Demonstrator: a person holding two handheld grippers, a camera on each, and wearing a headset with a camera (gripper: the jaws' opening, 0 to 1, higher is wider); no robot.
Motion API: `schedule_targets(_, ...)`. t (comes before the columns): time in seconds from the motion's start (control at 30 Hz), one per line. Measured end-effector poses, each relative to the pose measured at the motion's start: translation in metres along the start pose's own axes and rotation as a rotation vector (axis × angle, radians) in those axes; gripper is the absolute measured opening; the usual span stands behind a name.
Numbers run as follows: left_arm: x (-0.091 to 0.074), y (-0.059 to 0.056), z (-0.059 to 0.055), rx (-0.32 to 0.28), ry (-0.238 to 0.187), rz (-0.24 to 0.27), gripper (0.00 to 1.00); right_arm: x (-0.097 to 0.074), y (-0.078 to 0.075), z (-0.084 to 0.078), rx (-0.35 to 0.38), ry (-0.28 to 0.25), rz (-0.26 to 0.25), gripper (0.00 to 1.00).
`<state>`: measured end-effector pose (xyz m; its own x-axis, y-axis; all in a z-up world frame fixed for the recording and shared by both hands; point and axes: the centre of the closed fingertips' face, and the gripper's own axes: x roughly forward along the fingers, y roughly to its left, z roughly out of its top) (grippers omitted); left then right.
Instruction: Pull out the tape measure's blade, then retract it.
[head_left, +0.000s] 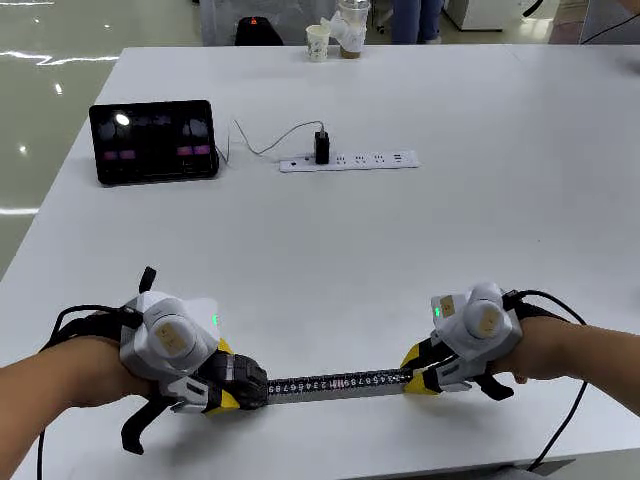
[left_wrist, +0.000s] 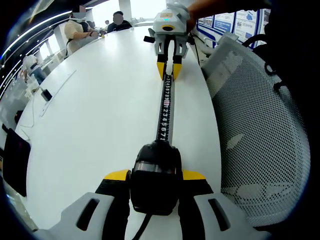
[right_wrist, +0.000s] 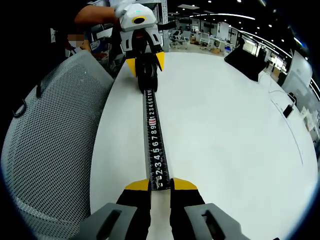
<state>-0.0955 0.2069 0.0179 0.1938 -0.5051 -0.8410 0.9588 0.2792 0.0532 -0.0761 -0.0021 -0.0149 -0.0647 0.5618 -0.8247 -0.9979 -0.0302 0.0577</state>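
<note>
A black tape measure case (left_wrist: 156, 175) sits between the jaws of my left gripper (left_wrist: 152, 176), which is shut on it low on the white table. In the head view that case (head_left: 245, 383) is at the lower left with the left gripper (head_left: 228, 385) around it. The blade (head_left: 338, 383) runs out flat to the right, its numbers showing. My right gripper (head_left: 412, 381) is shut on the blade's end. The blade (right_wrist: 153, 145) stretches away from my right gripper (right_wrist: 159, 186) toward the case (right_wrist: 147, 75). From the left, the blade (left_wrist: 165, 107) leads to the right gripper (left_wrist: 170, 69).
A dark tablet (head_left: 153, 140) stands at the back left, and a white power strip (head_left: 348, 160) with a black plug lies mid-table. Paper cups (head_left: 318, 42) stand at the far edge. A grey mesh chair (left_wrist: 260, 125) is beside the table's near edge.
</note>
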Motion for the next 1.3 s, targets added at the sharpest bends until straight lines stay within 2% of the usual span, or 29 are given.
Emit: schedule_targets(1.3, 0.000, 0.000, 0.000, -0.003, 0.011, 0.006, 0.31, -0.015, -0.006, -0.022, 0.014, 0.014, -0.003, 0.10)
